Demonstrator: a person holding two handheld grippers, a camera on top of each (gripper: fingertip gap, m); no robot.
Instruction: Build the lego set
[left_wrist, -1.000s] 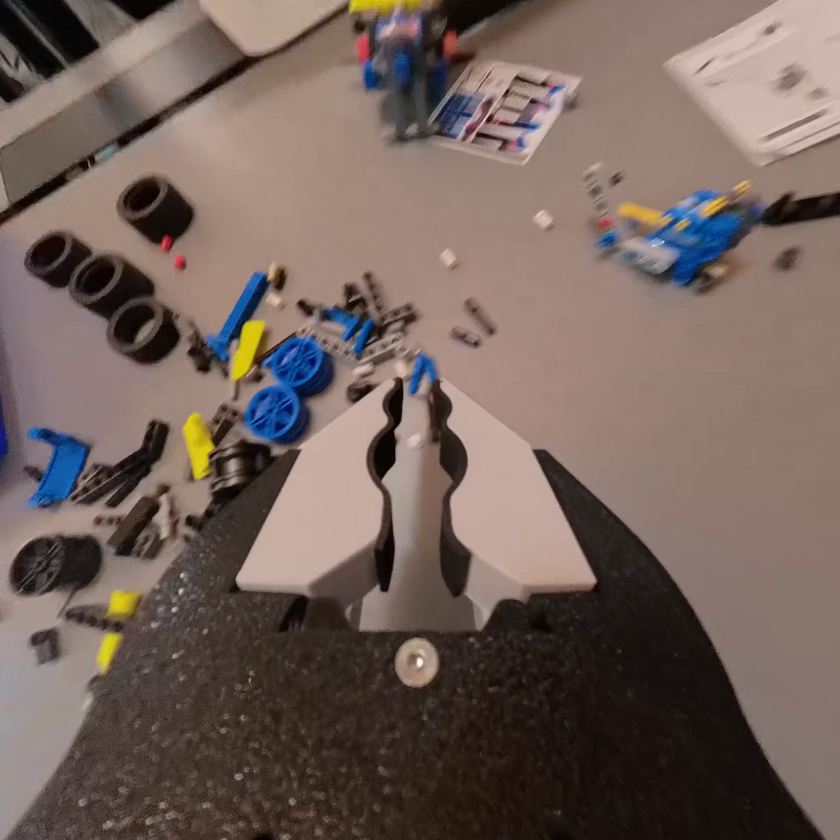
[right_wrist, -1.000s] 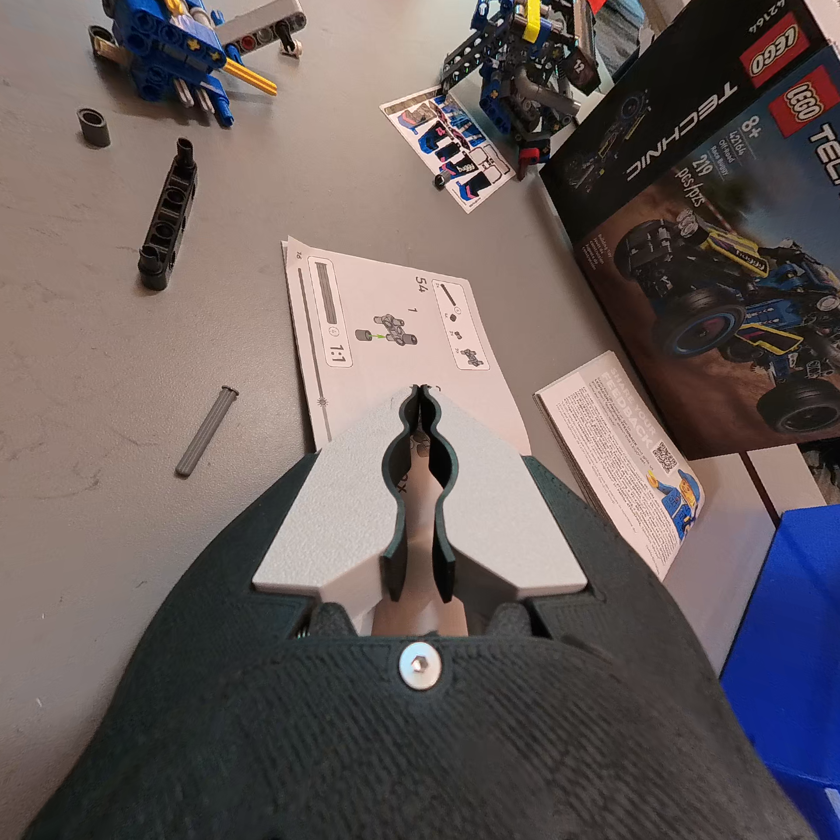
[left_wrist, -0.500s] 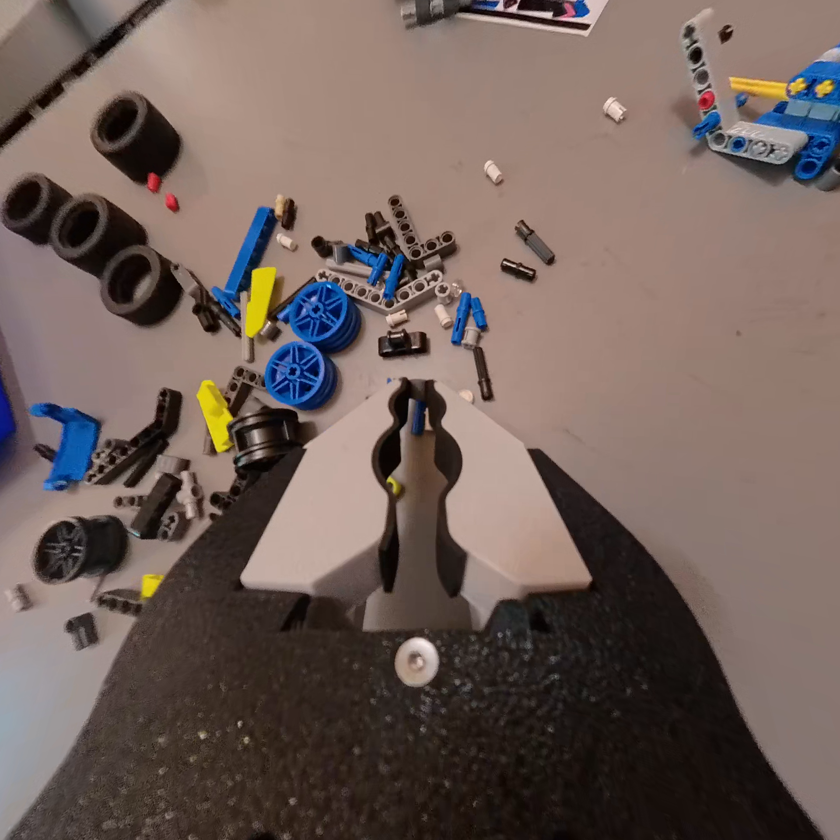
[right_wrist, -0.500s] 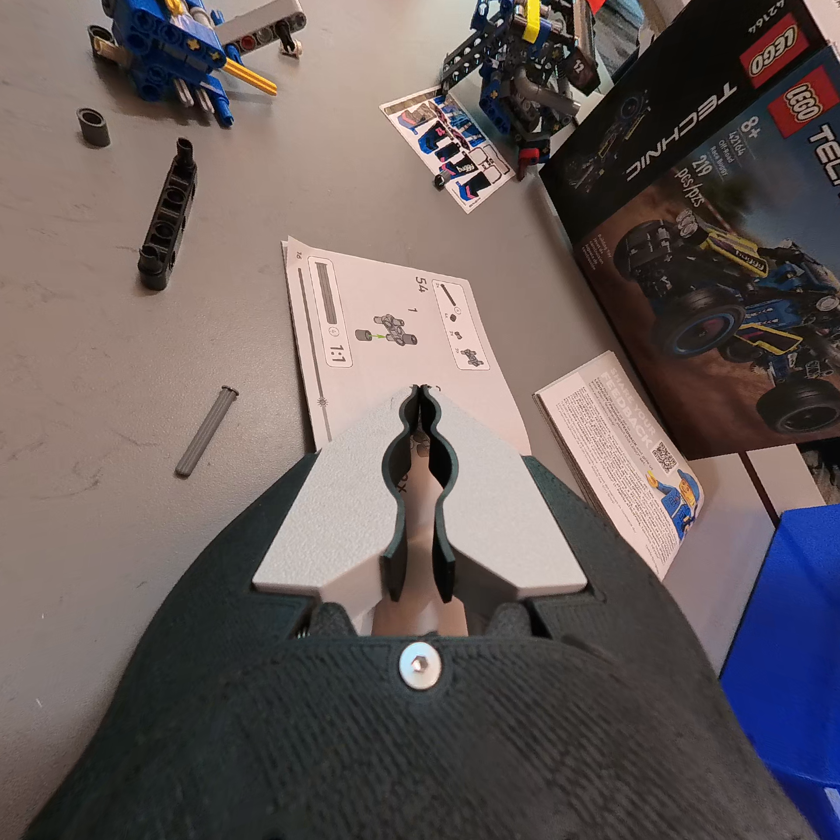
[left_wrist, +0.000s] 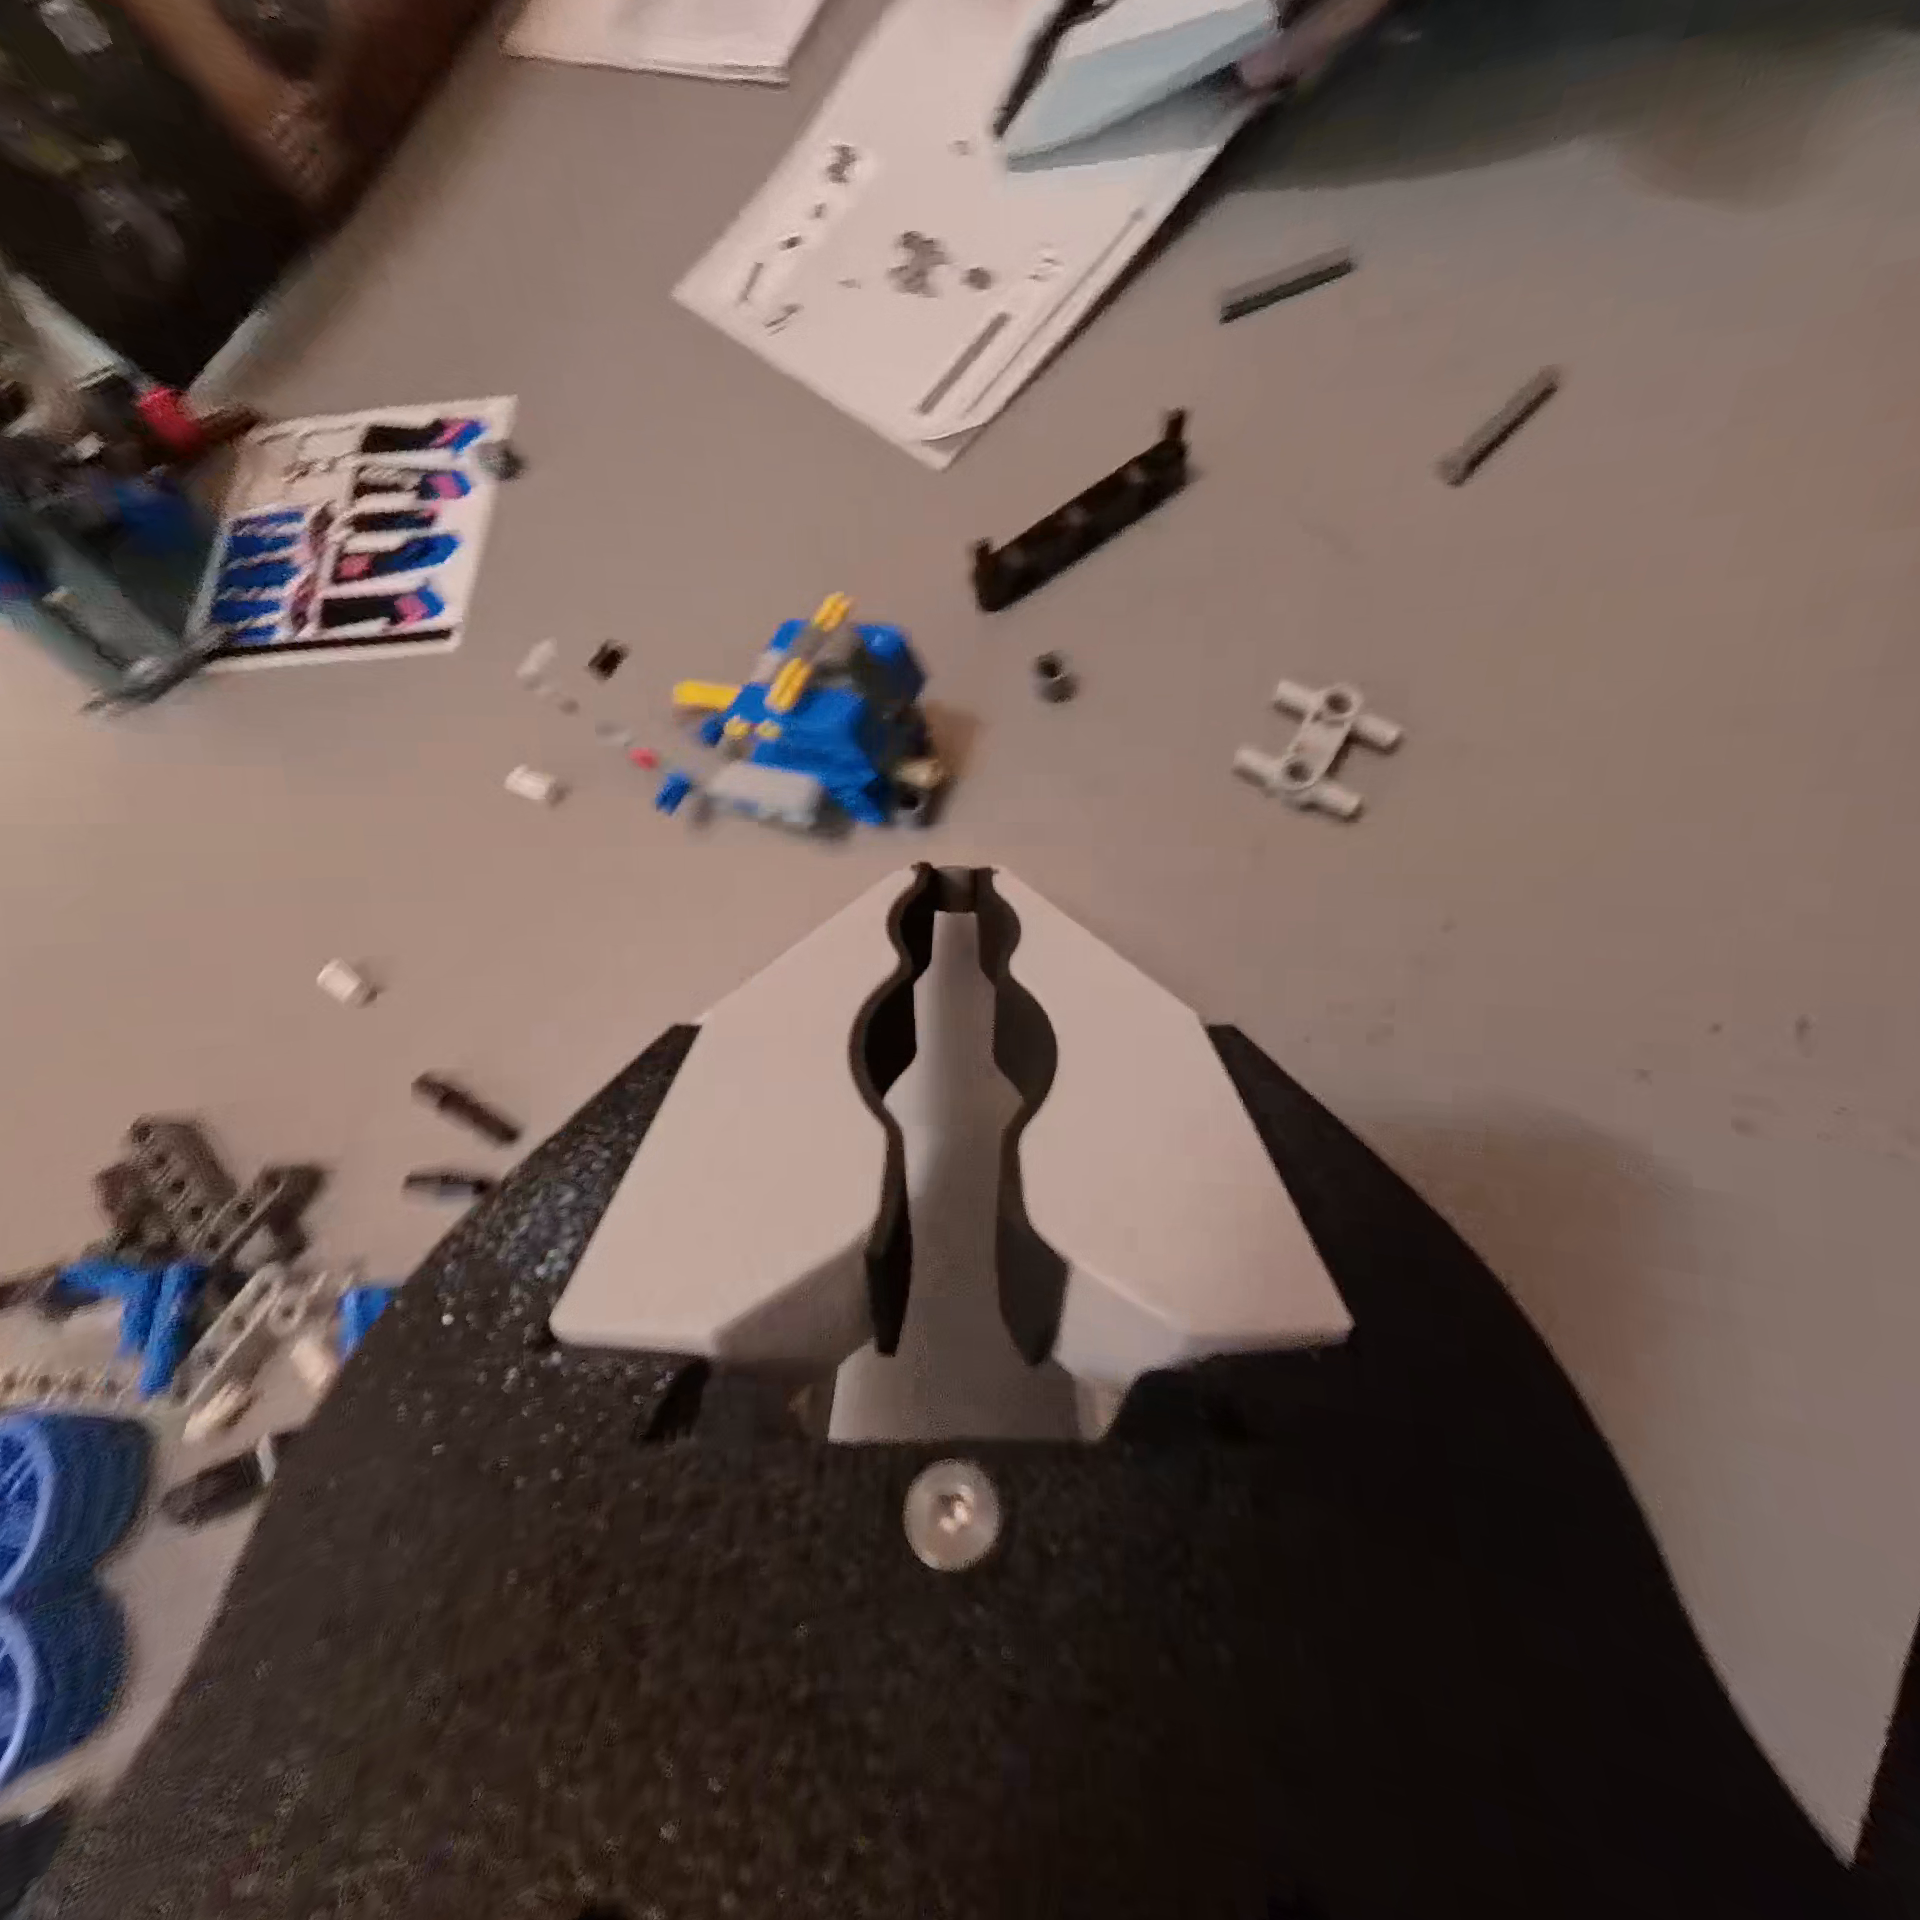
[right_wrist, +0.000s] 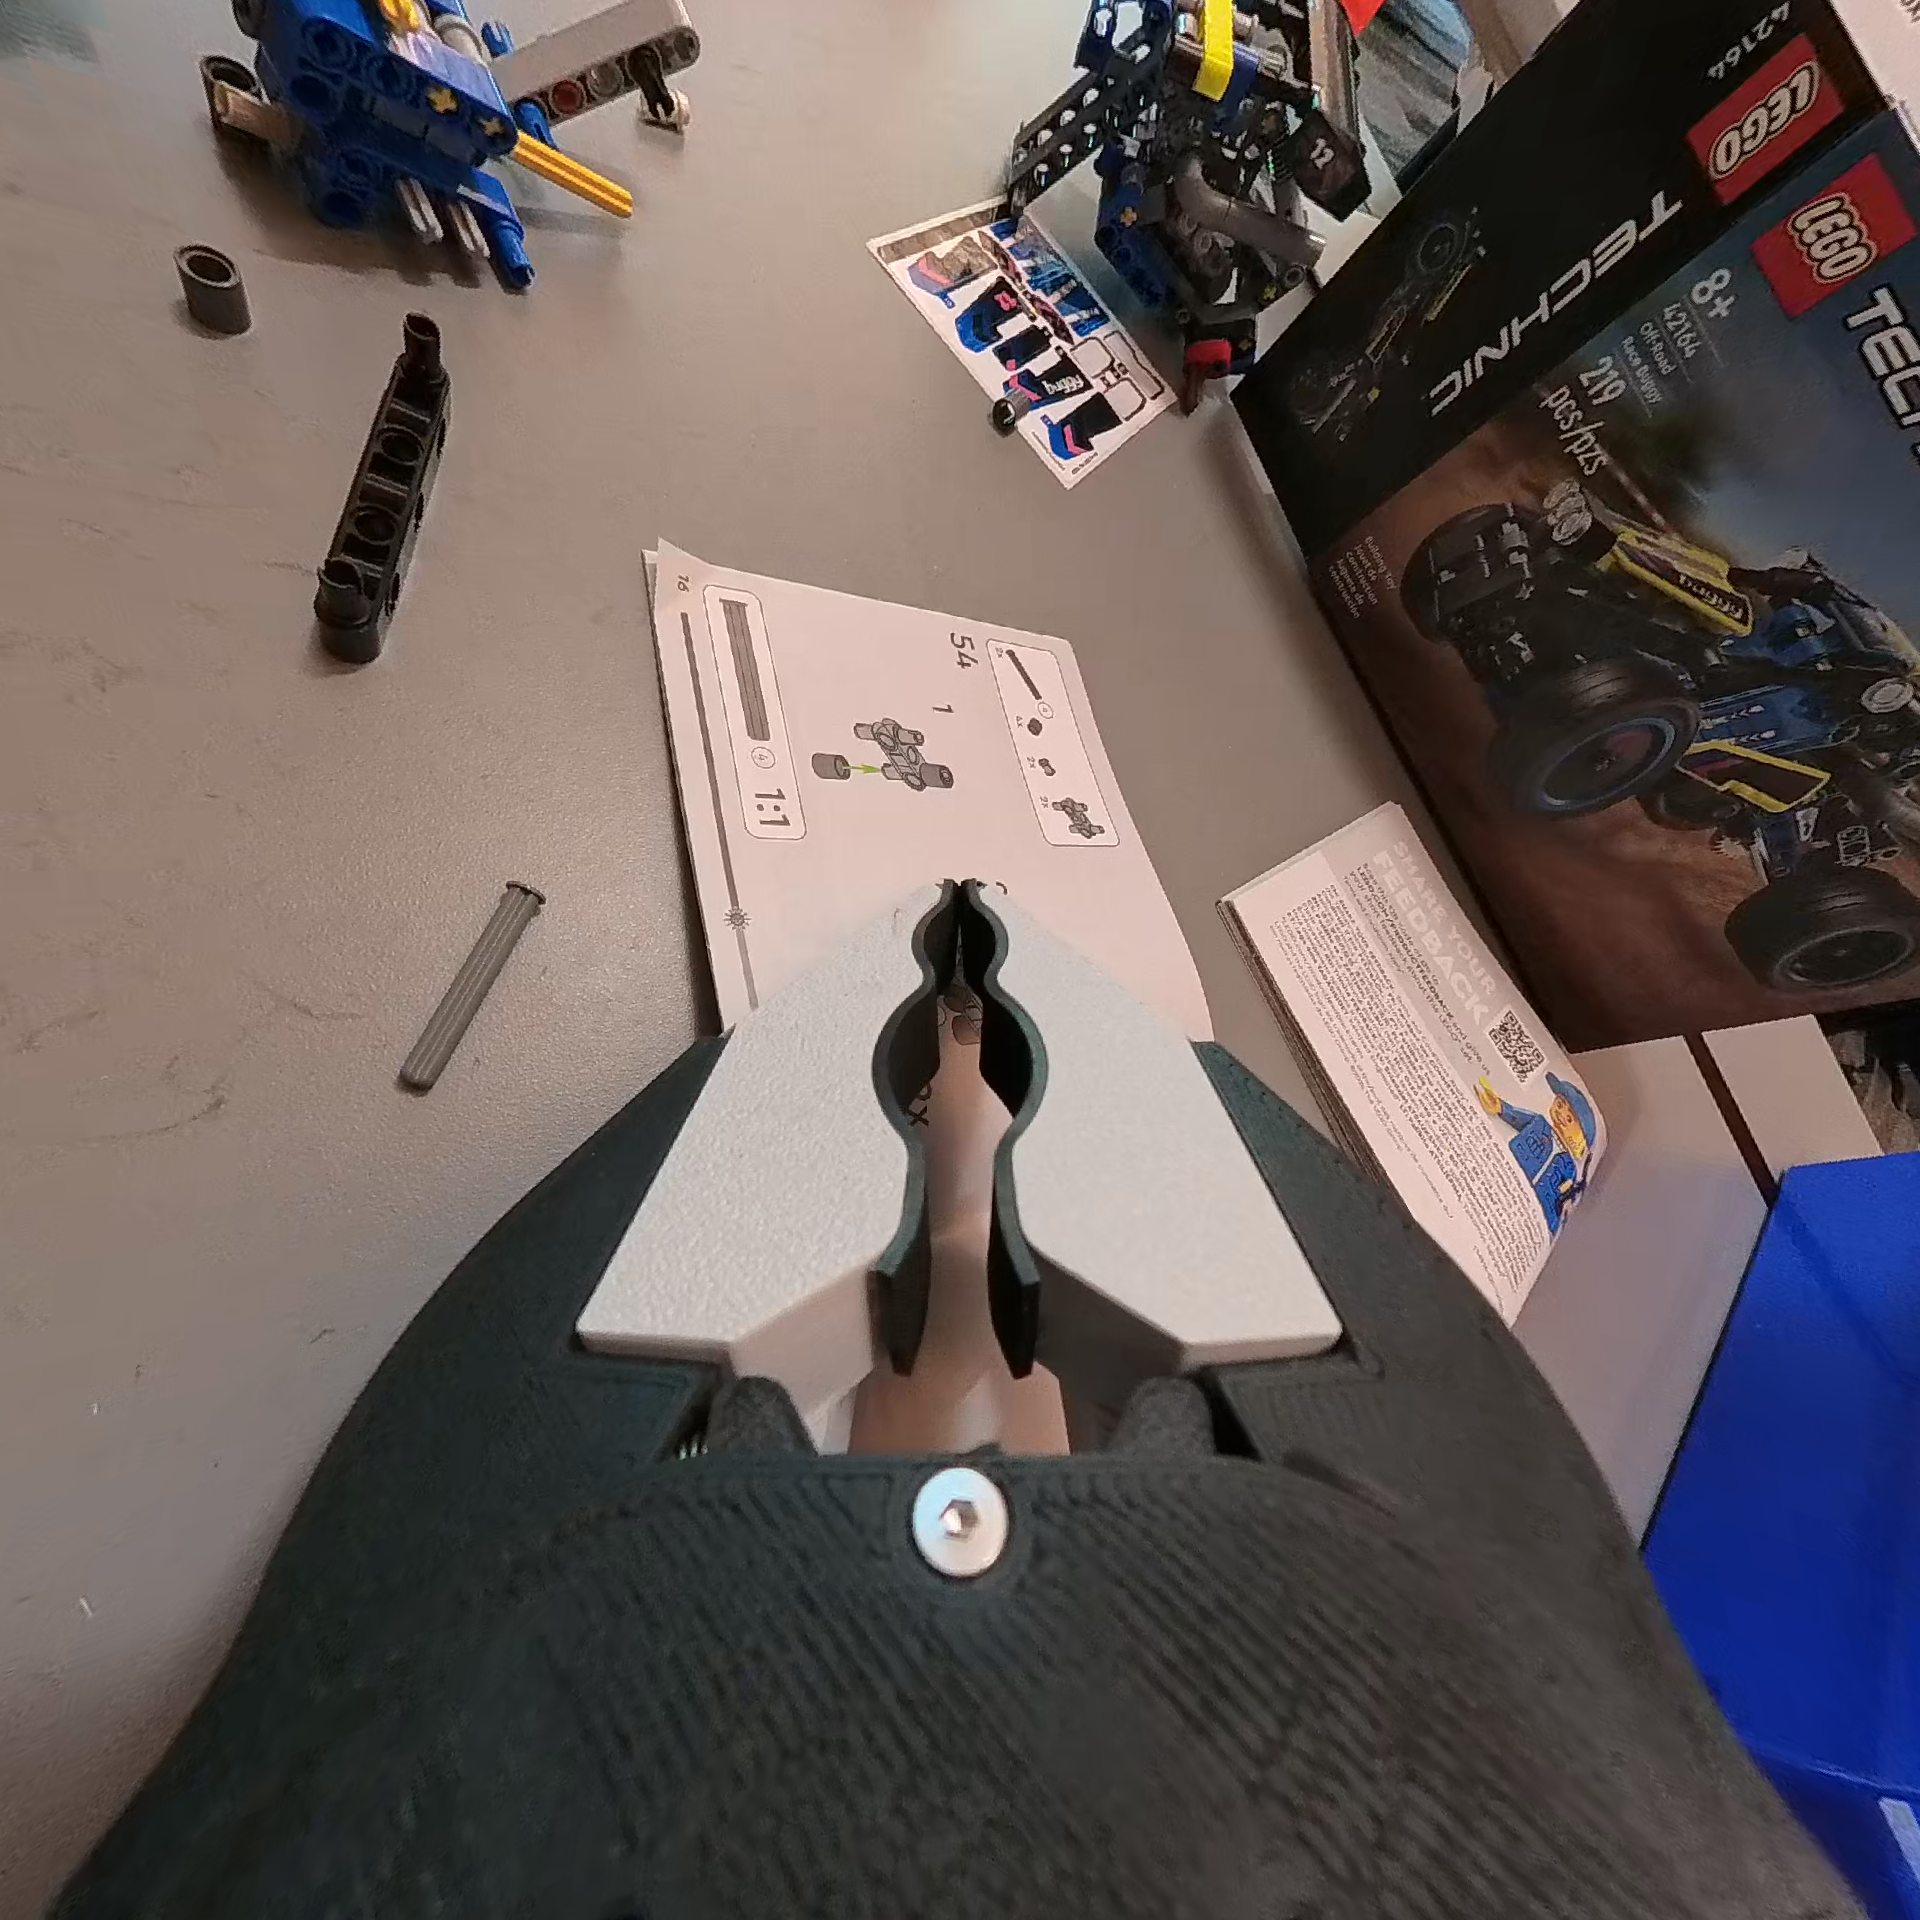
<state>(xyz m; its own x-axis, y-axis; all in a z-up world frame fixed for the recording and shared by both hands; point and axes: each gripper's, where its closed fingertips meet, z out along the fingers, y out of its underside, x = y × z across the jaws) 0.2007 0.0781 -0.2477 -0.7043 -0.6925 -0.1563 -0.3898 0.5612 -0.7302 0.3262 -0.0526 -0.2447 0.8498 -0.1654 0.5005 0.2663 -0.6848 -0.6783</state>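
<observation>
My left gripper (left_wrist: 954, 885) hovers above the table just in front of the blue and yellow sub-assembly (left_wrist: 821, 727), its tips closed on a small grey piece (left_wrist: 954, 891); the view is blurred. A light grey connector with pins (left_wrist: 1314, 748), a dark grey bush (left_wrist: 1055, 675) and a black beam (left_wrist: 1081, 514) lie beyond. My right gripper (right_wrist: 958, 888) is shut and empty over the open instruction sheet (right_wrist: 894, 727). The sub-assembly (right_wrist: 384, 104), bush (right_wrist: 213, 286), beam (right_wrist: 384, 488) and a grey axle (right_wrist: 473, 982) lie to its left.
A larger partial build (right_wrist: 1195, 156) stands by a sticker sheet (right_wrist: 1023, 343). The set's box (right_wrist: 1610, 468), a leaflet (right_wrist: 1413, 1049) and a blue bin (right_wrist: 1808, 1455) fill the right. Loose parts (left_wrist: 187, 1247) and blue wheels (left_wrist: 52, 1558) lie at the left gripper's lower left. My right fingertips sit around 20 centimetres from my left ones. My right tips are about 15 centimetres from the dark grey bush (left_wrist: 1055, 675), my left tips only 5 centimetres. My right wrist view (right_wrist: 211, 264) looks at it from another angle.
My left gripper has swung away from the parts pile towards the blue sub-assembly, and a small grey piece now sits between its tips. The right gripper has not moved.
</observation>
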